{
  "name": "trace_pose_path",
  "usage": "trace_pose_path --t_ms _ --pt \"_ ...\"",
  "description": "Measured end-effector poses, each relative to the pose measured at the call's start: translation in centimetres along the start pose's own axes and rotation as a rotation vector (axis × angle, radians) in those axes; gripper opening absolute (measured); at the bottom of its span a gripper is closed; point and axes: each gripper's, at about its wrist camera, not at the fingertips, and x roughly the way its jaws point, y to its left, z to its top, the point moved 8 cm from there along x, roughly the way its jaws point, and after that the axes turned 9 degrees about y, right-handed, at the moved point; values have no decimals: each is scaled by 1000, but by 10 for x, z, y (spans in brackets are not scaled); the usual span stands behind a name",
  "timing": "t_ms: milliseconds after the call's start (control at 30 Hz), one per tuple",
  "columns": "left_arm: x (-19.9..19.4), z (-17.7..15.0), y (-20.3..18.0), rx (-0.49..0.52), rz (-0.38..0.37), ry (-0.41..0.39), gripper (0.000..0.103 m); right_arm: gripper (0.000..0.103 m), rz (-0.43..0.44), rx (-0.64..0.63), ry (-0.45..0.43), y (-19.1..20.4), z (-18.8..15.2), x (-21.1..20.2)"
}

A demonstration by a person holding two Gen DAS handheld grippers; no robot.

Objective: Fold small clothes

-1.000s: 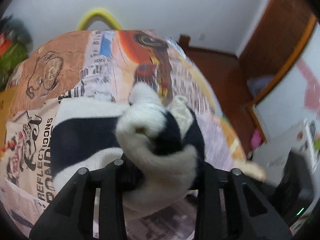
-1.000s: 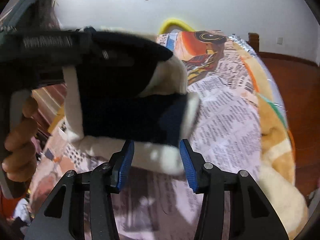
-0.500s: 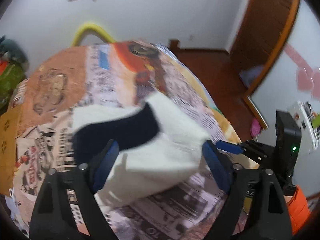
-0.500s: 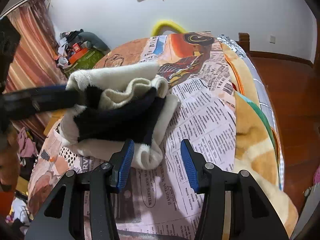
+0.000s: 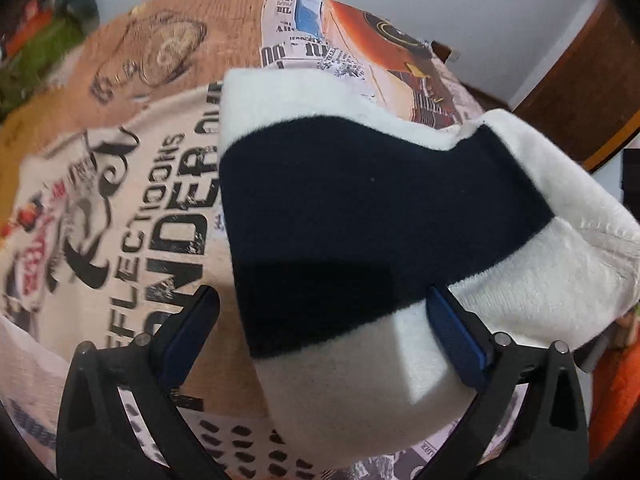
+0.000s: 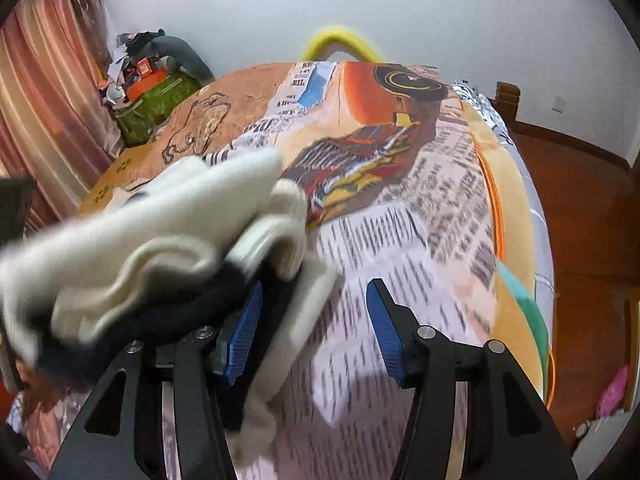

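Observation:
A small cream fleece garment with a wide navy band (image 5: 360, 208) lies folded in a thick bundle on the printed bedspread (image 5: 132, 208). My left gripper (image 5: 320, 328) is open, its blue pads either side of the bundle's near edge, close over it. In the right wrist view the same garment (image 6: 172, 248) is bunched and blurred at the left, over the left finger. My right gripper (image 6: 316, 332) is open, with the bundle's edge between its pads and the bedspread (image 6: 420, 240) beyond.
The bed's right edge with an orange and yellow blanket (image 6: 512, 264) drops to a wooden floor (image 6: 592, 240). A green box with clutter (image 6: 156, 96) and a striped curtain (image 6: 44, 92) stand at the left. A yellow hoop (image 6: 340, 40) is behind the bed.
The left gripper let go of the garment, opened wide and then came down close over the bundle. The right gripper stayed open and has moved in against the bundle's right side.

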Motion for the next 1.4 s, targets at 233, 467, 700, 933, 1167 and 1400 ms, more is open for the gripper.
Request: trace_pose_path --t_ms 233,467,700,933,1167,1400 --pt "-5 -5 -10 63 58 -52 103 50 -111 -18 -104 -14 32 -9" --pt "-7 -9 -21 73 116 -55 103 51 -103 66 -128 -20 38 -66" --pt "-10 -12 -33 93 147 -78 103 78 -6 -67 -122 67 25 -88" --pt "-35 -29 -1 10 56 -79 103 83 -34 -37 59 72 -22 -26" --pt "-58 -31 37 33 127 -114 103 83 75 125 97 40 -64 -32" --pt "-31 -8 52 -52 -43 -37 103 83 129 140 130 46 -51 -24"
